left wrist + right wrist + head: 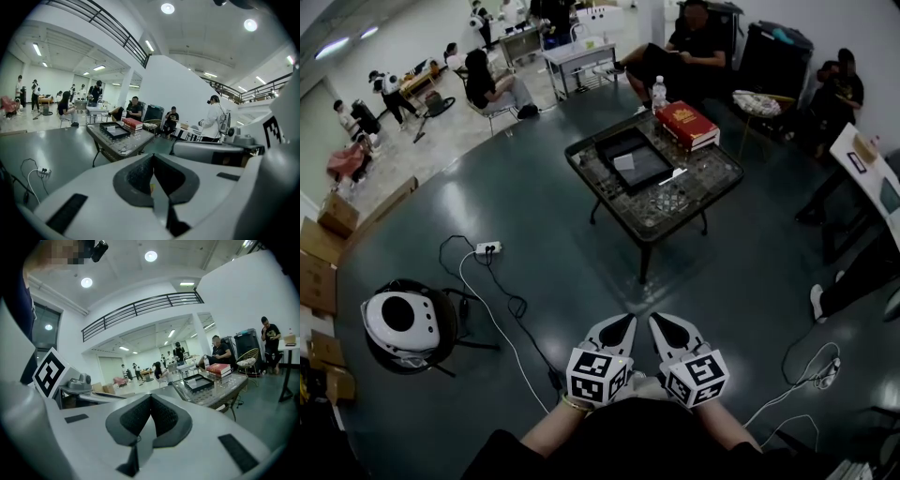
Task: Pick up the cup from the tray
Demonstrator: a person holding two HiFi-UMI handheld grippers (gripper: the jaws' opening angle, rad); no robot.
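A black tray (634,159) lies on the glass-topped table (694,192) some way ahead of me, with a small white thing (623,161) in it; from here I cannot tell whether that is the cup. Both grippers hang low, close to the person's body and far from the table. My left gripper (622,322) is shut with nothing between its pads. My right gripper (661,321) is shut and empty too. The tray (114,130) also shows far beyond the closed jaws in the left gripper view. The right gripper view shows the tray (199,382) in the distance as well.
A red book (687,125) and a bottle (658,94) stand at the table's far end. On the floor lie a power strip with cables (487,248) and a round white-and-black device (403,323). Cardboard boxes (337,214) line the left wall. Seated people (694,47) are behind the table.
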